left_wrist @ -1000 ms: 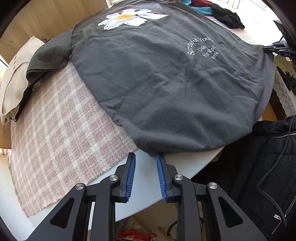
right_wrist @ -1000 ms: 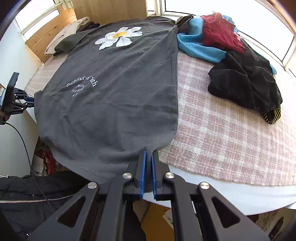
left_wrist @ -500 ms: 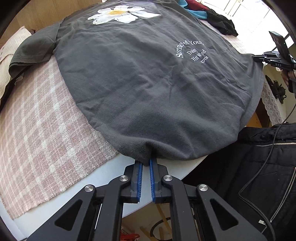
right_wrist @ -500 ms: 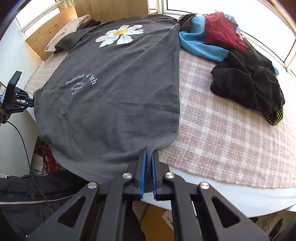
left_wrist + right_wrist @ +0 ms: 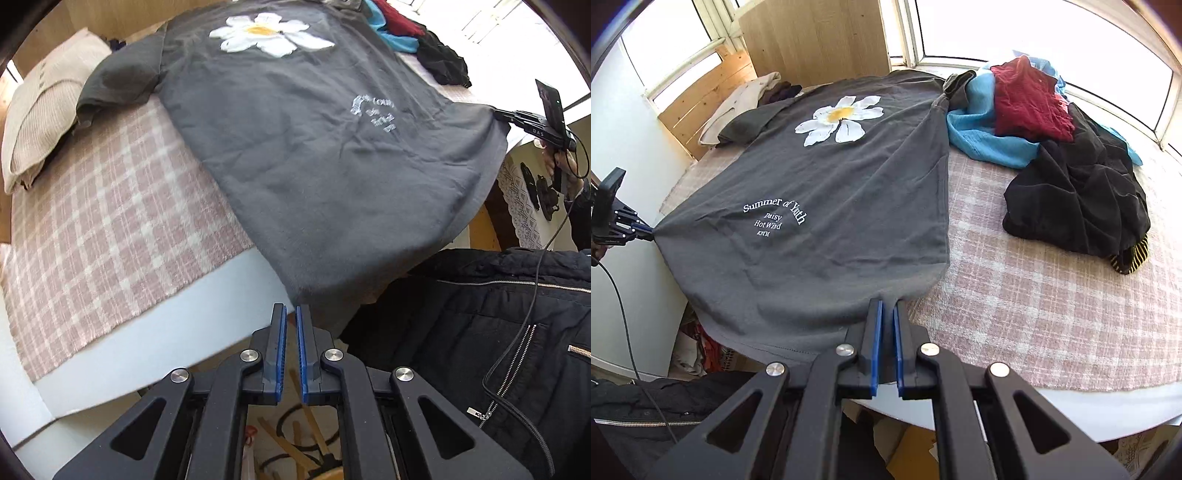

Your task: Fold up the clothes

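A dark grey T-shirt [image 5: 314, 155] with a white daisy print and white lettering lies spread on the pink checked cloth [image 5: 103, 236]; it also shows in the right wrist view [image 5: 820, 206]. My left gripper [image 5: 290, 314] is shut on the shirt's bottom hem corner, lifted off the table edge. My right gripper [image 5: 887, 308] is shut on the other bottom hem corner. Each gripper shows in the other's view, the right one [image 5: 517, 118] and the left one [image 5: 639, 230], with the hem stretched between them.
A pile of blue, red and black clothes [image 5: 1052, 147] lies on the cloth right of the shirt. A beige folded garment [image 5: 44, 118] lies at the left. The round white table edge [image 5: 147, 339] is near me. A black jacket [image 5: 498, 332] is below.
My left gripper closed on the hem corner, then lifted and pulled it back off the table edge. The right gripper stayed shut on its corner, and the hem drew taut.
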The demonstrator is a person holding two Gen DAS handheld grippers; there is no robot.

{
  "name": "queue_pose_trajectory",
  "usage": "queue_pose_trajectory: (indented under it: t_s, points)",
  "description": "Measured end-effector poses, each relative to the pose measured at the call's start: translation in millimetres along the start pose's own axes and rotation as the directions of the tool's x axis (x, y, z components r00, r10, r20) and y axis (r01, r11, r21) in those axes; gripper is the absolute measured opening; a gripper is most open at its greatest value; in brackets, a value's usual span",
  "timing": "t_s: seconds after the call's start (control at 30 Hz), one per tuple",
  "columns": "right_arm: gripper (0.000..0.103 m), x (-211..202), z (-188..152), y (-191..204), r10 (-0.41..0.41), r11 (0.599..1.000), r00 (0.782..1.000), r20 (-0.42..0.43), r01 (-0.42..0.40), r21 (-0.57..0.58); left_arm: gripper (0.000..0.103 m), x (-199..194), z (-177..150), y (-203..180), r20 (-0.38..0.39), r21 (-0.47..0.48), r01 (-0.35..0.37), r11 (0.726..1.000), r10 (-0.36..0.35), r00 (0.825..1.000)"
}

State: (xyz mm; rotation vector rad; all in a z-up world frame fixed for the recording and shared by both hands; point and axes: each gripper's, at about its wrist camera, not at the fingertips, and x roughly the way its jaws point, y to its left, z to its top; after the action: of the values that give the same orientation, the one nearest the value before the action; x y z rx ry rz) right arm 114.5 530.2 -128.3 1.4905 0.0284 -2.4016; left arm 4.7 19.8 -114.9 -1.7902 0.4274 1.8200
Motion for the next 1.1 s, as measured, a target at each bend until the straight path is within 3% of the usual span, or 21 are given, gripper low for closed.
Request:
queue_pose_trajectory:
  t_s: [0.13, 0.23, 0.3, 0.4, 0.47, 0.53, 0.67, 0.77, 0.87, 0.93, 1.0, 1.07, 1.1]
  points:
    - [0.006, 32.9, -25.9, -1.8, -0.068, 0.997, 0.990, -0.121, 0.064, -0.032, 0.006, 18.8, -6.6, -3.1, -0.029, -0.016, -0.052, 0.999, 0.051, 0.998]
    - [0.009, 50.4, -51.0, -0.4, -0.111, 0.993, 0.960, -0.257, 0.094, -0.076, 0.008, 32.9, -11.6, -5.4, -0.051, -0.028, -0.091, 0.995, 0.089, 0.995]
    - [0.009, 39.3, -57.7, -3.8, -0.132, 0.990, 0.958, -0.255, 0.115, -0.081, 0.009, 37.5, -9.5, -10.9, -0.044, -0.024, -0.099, 0.995, 0.098, 0.994]
    - [0.013, 11.4, -48.1, -14.5, -0.133, 0.991, 0.976, -0.171, 0.130, -0.031, 0.011, 32.5, 17.0, -33.6, 0.051, 0.017, -0.037, 0.999, 0.036, 0.998]
    - [0.025, 2.9, -34.3, -14.9, -0.114, 0.993, 0.988, -0.103, 0.113, -0.017, 0.017, 40.8, 38.4, -45.9, 0.088, 0.041, -0.003, 0.999, -0.001, 0.996]
    - [0.029, 10.6, -22.6, -6.3, -0.079, 0.996, 0.994, -0.072, 0.076, -0.037, 0.019, 53.7, 58.2, -57.0, 0.104, 0.057, 0.015, 0.998, -0.021, 0.994]
    - [0.029, 57.6, -19.3, 14.8, -0.065, 0.995, 0.986, -0.154, 0.053, -0.084, 0.019, 89.3, 73.6, -55.1, 0.048, 0.037, -0.011, 0.999, 0.010, 0.999]
    - [0.029, 81.4, -28.2, 16.2, -0.073, 0.993, 0.965, -0.251, 0.049, -0.103, 0.019, 81.4, 74.6, -32.2, 0.057, 0.030, -0.116, 0.993, 0.114, 0.992]
    - [0.029, 68.0, -6.3, 14.6, -0.073, 0.995, 0.972, -0.223, 0.057, -0.080, 0.028, 49.9, 89.1, 7.5, 0.137, -0.007, -0.231, 0.973, 0.230, 0.964]
    - [0.029, 54.4, 22.8, 13.6, -0.057, 0.998, 0.983, -0.176, 0.050, -0.044, 0.041, 26.9, 105.4, 39.5, 0.195, -0.046, -0.324, 0.945, 0.327, 0.925]
    - [0.031, 42.8, 66.6, 17.9, -0.022, 1.000, 0.993, -0.112, 0.021, -0.014, 0.042, 9.8, 123.0, 70.0, 0.239, -0.082, -0.382, 0.921, 0.390, 0.889]
    - [0.046, 42.8, 113.5, 32.8, -0.005, 1.000, 0.998, -0.068, 0.005, -0.004, 0.042, -1.1, 136.3, 98.8, 0.273, -0.086, -0.425, 0.901, 0.431, 0.860]
    - [0.049, 45.5, 136.9, 43.6, 0.004, 1.000, 0.999, -0.050, -0.005, -0.006, 0.042, -4.4, 140.2, 112.9, 0.285, -0.073, -0.439, 0.895, 0.441, 0.851]
